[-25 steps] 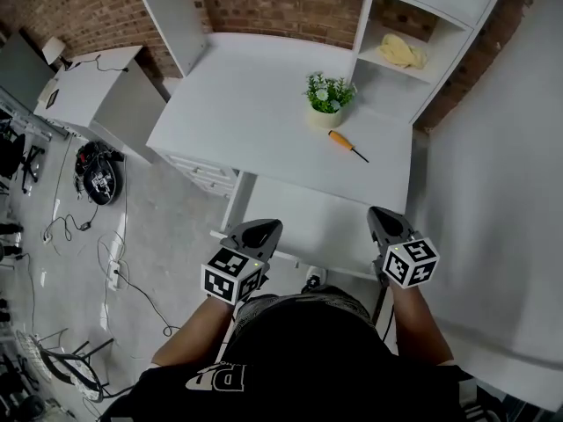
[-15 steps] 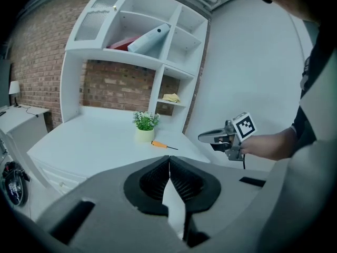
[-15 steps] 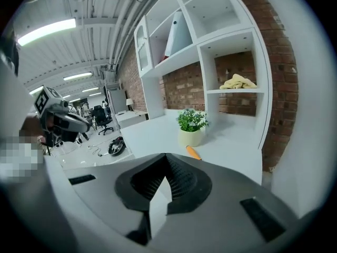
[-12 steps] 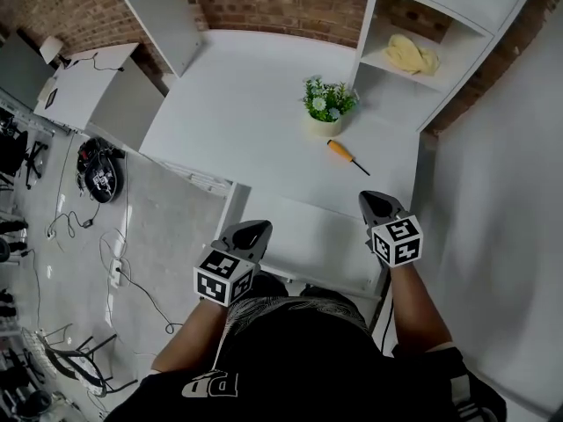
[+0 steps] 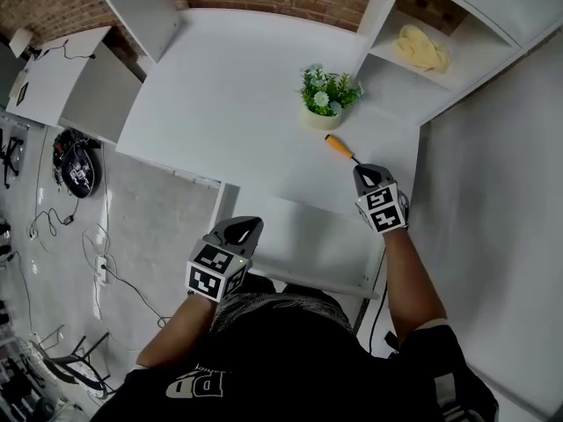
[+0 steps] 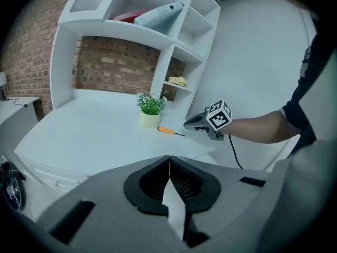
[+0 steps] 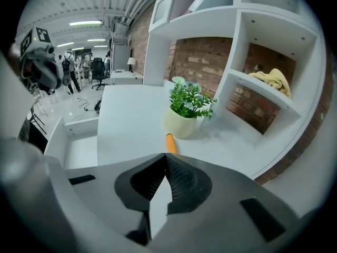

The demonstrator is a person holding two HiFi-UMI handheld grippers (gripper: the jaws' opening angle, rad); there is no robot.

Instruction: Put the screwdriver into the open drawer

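Right jaws: the right gripper (image 5: pixel 365 172) had its jaws pressed together tip to tip, with nothing between them.
Left jaws: the left gripper (image 5: pixel 247 225) also had its jaws closed and empty, and it was well apart from the screwdriver.
Screwdriver: the screwdriver (image 5: pixel 339 147) lay flat on the tabletop (image 5: pixel 237 86) just ahead of the right jaws, with its thin shaft pointing back at them and its orange handle farther out. No view settled whether the tips touched the shaft.
Drawer: the open drawer (image 5: pixel 303 236) sat behind and below the right jaws, with its front rim nearest the person. The left jaws hovered at its left corner.
Edges: the tabletop's front edge ran just behind the right jaws. A shelf upright rose ahead and to their right.
Room: a potted plant (image 5: pixel 325 99) stood just beyond the handle. A broad stretch of white tabletop spread to the left of the right jaws.
Head view only: it showed the shaft and the drawer's full outline.
Right gripper view only: the handle alone showed above the tips, with the shaft hidden behind them. A yellow cloth (image 7: pixel 274 80) lay in the cubby to the right.
Left gripper view only: it showed the right gripper from the side, low over the tabletop.
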